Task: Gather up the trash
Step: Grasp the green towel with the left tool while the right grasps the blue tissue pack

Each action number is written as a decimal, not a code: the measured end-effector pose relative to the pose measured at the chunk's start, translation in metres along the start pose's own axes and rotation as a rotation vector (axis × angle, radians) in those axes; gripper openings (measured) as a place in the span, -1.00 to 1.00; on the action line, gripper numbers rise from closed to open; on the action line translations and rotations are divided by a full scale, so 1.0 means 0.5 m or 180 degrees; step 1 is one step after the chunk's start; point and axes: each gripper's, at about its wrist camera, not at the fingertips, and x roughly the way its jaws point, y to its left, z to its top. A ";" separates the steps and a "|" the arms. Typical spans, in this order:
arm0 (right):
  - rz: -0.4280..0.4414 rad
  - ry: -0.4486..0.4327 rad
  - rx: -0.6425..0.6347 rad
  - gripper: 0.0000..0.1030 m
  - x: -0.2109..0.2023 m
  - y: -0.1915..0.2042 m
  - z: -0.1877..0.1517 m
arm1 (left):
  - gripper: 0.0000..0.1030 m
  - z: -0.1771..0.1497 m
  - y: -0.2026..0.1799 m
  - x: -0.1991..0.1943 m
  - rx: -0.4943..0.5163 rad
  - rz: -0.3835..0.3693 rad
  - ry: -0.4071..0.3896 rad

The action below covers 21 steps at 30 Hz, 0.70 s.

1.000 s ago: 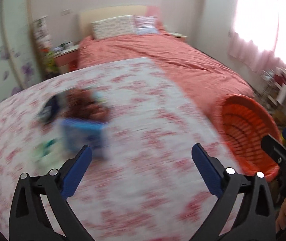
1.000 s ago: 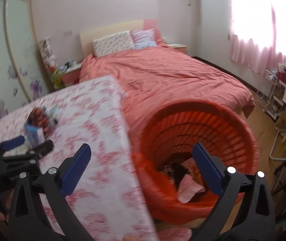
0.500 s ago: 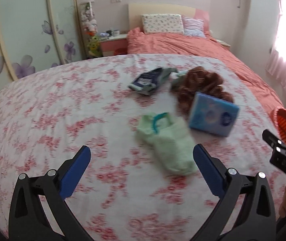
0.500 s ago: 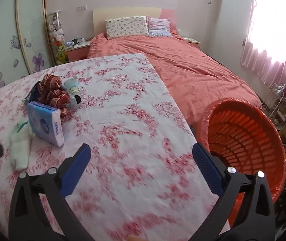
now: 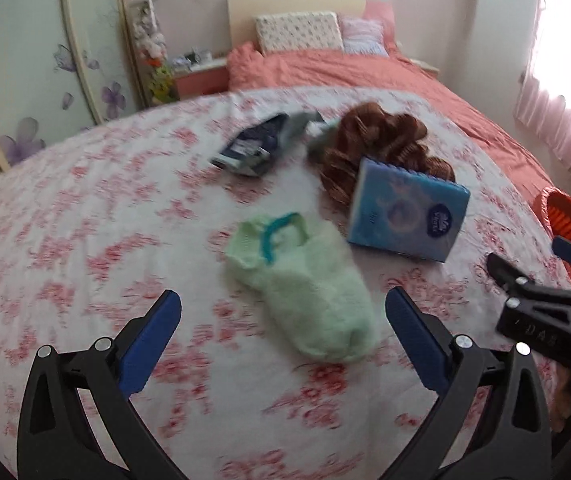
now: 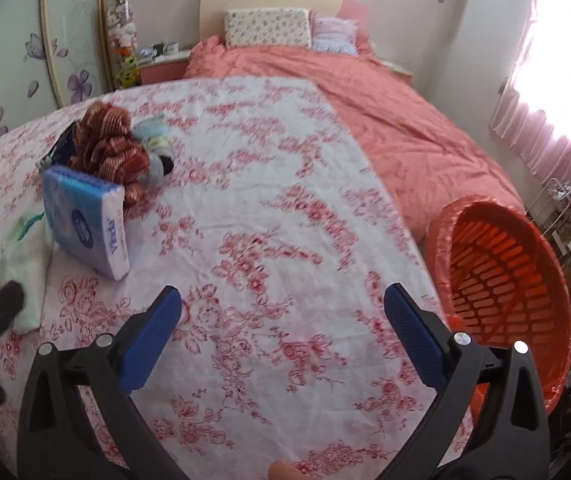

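Observation:
A pale green sock (image 5: 309, 284) lies on the floral sheet (image 5: 105, 240), between the fingers of my open, empty left gripper (image 5: 281, 308) and just ahead of it. Behind it stand a blue tissue pack (image 5: 405, 216), a red-brown knitted bundle (image 5: 377, 140) and a dark blue packet (image 5: 253, 148). My right gripper (image 6: 281, 304) is open and empty above bare sheet (image 6: 285, 200). In the right wrist view the tissue pack (image 6: 85, 224), the bundle (image 6: 105, 148) and the sock (image 6: 25, 256) are at left. The orange basket (image 6: 505, 280) stands at the right, beside the sheet's edge.
A bed with a salmon cover (image 6: 365, 92) and pillows (image 6: 269, 28) lies behind. A nightstand (image 6: 161, 64) and flowered wardrobe doors (image 6: 13, 64) are at the back left. A wire rack (image 6: 565, 216) and a curtained window (image 6: 557, 80) are on the right.
My left gripper swung left from the basket to the pile and closed in on the green sock. My right gripper swung from over the basket to over the sheet. Both stayed open.

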 end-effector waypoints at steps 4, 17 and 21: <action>0.0102 0.0096 0.0038 0.92 0.011 -0.003 0.000 | 0.81 0.010 -0.001 0.035 -0.0110 -0.0081 0.0186; 0.0307 0.0164 0.0169 0.89 0.016 -0.013 -0.007 | -0.40 0.015 0.080 0.028 -0.0323 -0.0200 0.0085; 0.0504 0.0001 0.0086 0.77 -0.011 0.015 -0.003 | -0.40 0.011 0.135 0.019 -0.0417 0.0033 0.0065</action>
